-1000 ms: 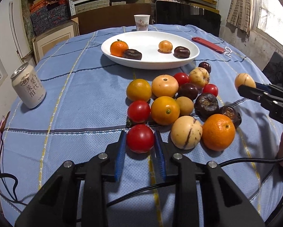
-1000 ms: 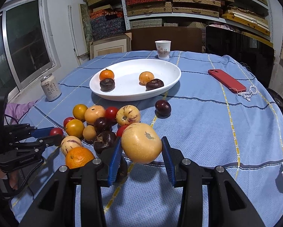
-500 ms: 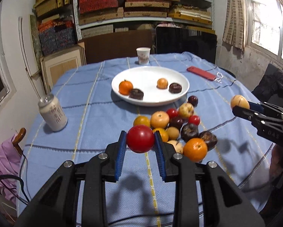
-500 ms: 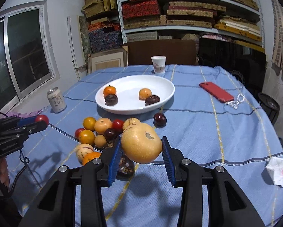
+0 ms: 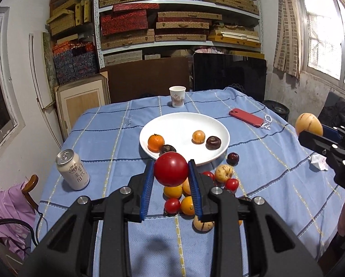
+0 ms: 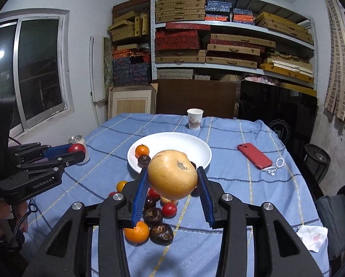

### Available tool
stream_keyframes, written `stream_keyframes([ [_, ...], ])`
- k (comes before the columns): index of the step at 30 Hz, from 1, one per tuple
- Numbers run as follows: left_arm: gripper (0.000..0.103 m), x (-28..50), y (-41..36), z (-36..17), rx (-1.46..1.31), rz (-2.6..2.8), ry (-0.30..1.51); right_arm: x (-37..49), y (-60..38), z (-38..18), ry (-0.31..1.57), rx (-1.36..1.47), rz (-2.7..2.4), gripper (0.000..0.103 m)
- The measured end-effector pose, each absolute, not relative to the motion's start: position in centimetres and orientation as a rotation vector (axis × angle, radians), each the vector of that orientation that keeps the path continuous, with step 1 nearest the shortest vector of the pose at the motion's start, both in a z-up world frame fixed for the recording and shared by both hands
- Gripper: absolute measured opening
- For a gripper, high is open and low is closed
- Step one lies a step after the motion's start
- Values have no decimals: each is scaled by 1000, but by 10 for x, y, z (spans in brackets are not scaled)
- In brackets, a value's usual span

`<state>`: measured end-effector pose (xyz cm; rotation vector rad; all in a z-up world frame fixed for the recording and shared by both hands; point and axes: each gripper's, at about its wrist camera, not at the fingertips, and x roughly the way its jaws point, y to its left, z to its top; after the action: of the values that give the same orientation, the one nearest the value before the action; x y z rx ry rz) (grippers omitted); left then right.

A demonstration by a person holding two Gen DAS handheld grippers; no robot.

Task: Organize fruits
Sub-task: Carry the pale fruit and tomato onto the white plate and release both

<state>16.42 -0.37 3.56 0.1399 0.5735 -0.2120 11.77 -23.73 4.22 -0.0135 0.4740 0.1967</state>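
My left gripper [image 5: 171, 169] is shut on a red tomato [image 5: 171, 169], held well above the blue tablecloth. My right gripper [image 6: 172, 177] is shut on a large yellow-tan melon-like fruit [image 6: 172, 174], also lifted high. The right gripper shows at the right edge of the left wrist view with its yellow fruit [image 5: 308, 123]; the left gripper and tomato [image 6: 76, 148] show at the left of the right wrist view. A white plate [image 5: 184, 121] holds an orange [image 5: 156, 142], a small yellow fruit [image 5: 198, 136] and two dark fruits. A cluster of loose fruits [image 5: 223, 173] lies on the cloth below both grippers.
A drink can [image 5: 72, 173] stands at the left of the table, a paper cup [image 5: 177, 96] beyond the plate, a red phone [image 5: 246, 117] with a bead string at the right, and a crumpled tissue [image 6: 312, 236] near the right edge. Shelves of boxes fill the wall behind.
Both grippers rose well above the table, each carrying its fruit. The tomato left the cloth, and the fruit pile and plate now look smaller and lower in both views.
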Motion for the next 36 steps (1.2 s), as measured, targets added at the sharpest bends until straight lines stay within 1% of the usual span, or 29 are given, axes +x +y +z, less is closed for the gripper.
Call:
stream_keyframes([
  [10, 29, 182, -1, 34, 121, -199, 573, 135, -236, 47, 484, -23, 171, 42],
  [21, 29, 266, -10, 20, 89, -202, 608, 221, -240, 26, 572, -43, 127, 42],
  [26, 29, 321, -24, 4, 100, -202, 650, 281, -237, 9, 631, -66, 120, 42],
  [32, 29, 388, -35, -35, 75, -186, 728, 345, -229, -25, 721, -72, 122, 42],
  [36, 31, 411, -44, -57, 97, -185, 766, 374, -223, -46, 767, -87, 130, 42],
])
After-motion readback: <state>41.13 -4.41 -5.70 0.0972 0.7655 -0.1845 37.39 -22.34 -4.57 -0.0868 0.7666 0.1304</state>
